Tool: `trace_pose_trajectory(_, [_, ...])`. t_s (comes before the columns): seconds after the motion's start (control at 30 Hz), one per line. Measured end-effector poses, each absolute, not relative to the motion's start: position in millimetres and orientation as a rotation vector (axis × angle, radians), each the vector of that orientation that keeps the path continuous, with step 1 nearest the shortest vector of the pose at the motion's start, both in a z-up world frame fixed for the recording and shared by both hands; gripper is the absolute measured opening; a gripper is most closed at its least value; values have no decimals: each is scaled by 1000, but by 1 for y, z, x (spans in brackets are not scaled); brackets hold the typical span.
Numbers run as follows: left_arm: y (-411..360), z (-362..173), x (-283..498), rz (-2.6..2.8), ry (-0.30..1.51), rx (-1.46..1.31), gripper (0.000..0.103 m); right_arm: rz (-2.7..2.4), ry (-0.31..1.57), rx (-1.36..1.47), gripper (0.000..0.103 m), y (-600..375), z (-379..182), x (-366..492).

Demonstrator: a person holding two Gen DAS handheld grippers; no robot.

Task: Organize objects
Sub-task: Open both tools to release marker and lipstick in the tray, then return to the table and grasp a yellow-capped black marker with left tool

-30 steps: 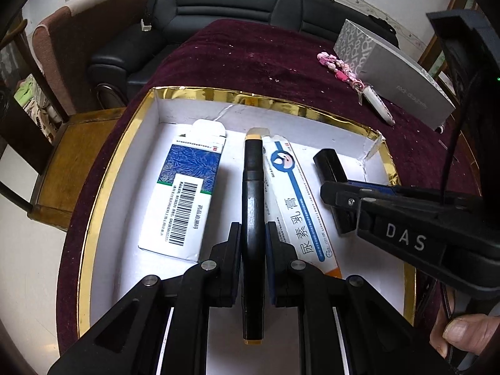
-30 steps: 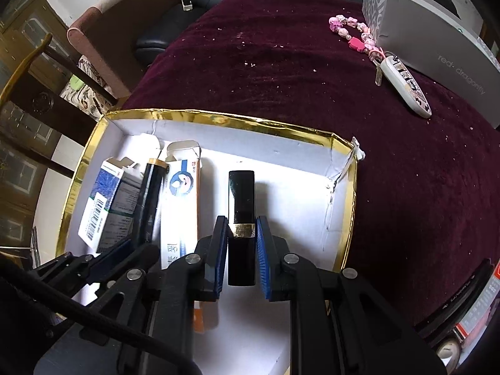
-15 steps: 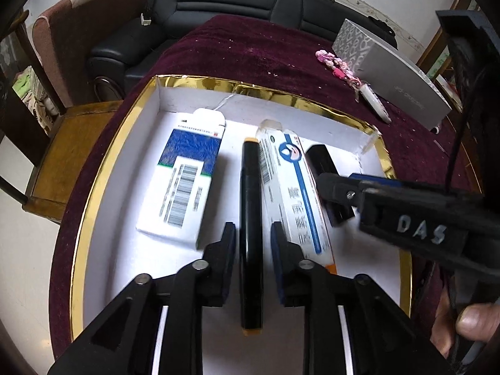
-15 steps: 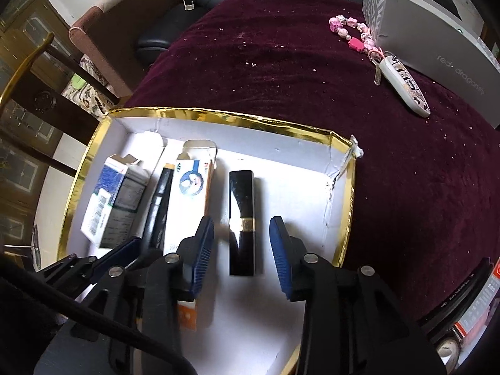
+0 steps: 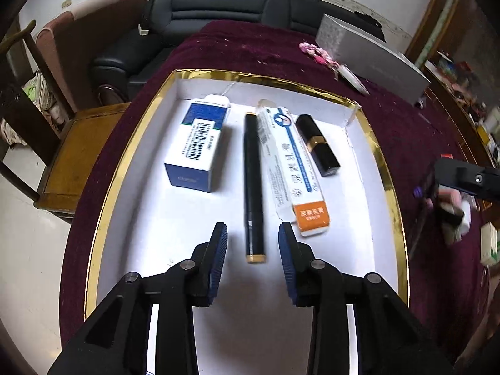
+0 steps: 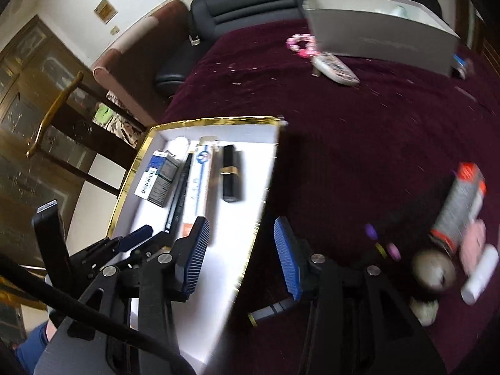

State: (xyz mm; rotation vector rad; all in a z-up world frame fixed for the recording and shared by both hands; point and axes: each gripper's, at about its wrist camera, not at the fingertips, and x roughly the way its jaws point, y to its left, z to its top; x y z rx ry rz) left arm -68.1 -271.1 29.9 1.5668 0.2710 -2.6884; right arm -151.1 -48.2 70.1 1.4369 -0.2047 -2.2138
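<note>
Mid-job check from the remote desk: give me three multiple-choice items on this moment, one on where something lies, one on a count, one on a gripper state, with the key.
1. In the gold-rimmed tray, the black pen lies between:
A. the blue-and-white box and the long ointment carton
B. the lipstick and the tray wall
C. the two grippers, lifted

2. How many items lie in the tray?
A. two
B. four
C. six

3. The left gripper is:
A. shut on the pen
B. open, fingers either side of the pen's end
C. out of view

Key: 1 A, the blue-and-white box is to its left and the ointment carton to its right. 2 B, box, pen, carton and lipstick. 3 B, gaps show on both sides of the pen.
</note>
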Motion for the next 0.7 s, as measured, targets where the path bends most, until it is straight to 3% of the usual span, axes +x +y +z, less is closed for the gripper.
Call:
trace_pose_trajectory(0.17, [-260, 29, -33, -2660, 310, 1558, 29, -2257, -243, 1445, 42, -6, 75, -127])
trace_pose_trajectory(0.4, [-229, 32, 5, -2699, 222, 1594, 29, -2279, -366, 1522, 42, 60, 55, -89])
trace_pose_trajectory(0.57, [-207, 67, 14, -2814, 210, 1463, 29, -2286, -455, 1542, 42, 110, 46, -72])
trace_pose_trajectory(0.7, [-161, 95, 13, -2927, 209, 1432, 29, -2278, -423, 1529, 42, 142, 49, -67])
